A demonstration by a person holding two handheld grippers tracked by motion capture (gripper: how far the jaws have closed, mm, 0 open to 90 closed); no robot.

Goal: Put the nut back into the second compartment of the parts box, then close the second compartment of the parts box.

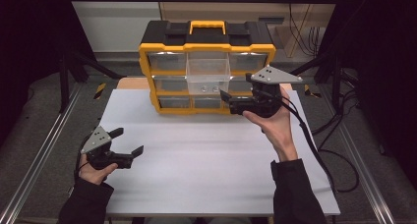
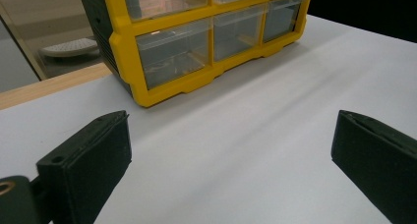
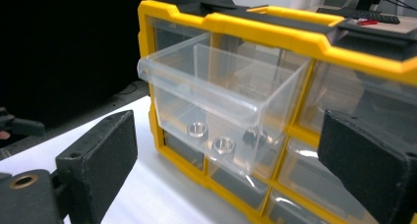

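Observation:
A yellow and black organiser box (image 1: 206,42) with clear drawers stands at the back of the white table (image 1: 206,160). Its upper middle drawer (image 1: 208,72) is pulled out. The right gripper view shows two metal nuts (image 3: 197,129) and a small dark part (image 3: 251,134) lying in that drawer (image 3: 216,94). My right gripper (image 1: 230,98) is open, just right of the drawer's front and pointing at it, with nothing between its pads (image 3: 105,155). At the table's left my left gripper (image 1: 129,141) rests open and empty, aimed at the box's lower drawers (image 2: 174,52).
Bare white table lies between the two hands and in front of the box. A cable (image 1: 314,145) trails from the right gripper off the table's right side. Metal rails (image 1: 44,150) and dark frame posts flank the table. A wooden edge (image 2: 44,86) lies beside the box.

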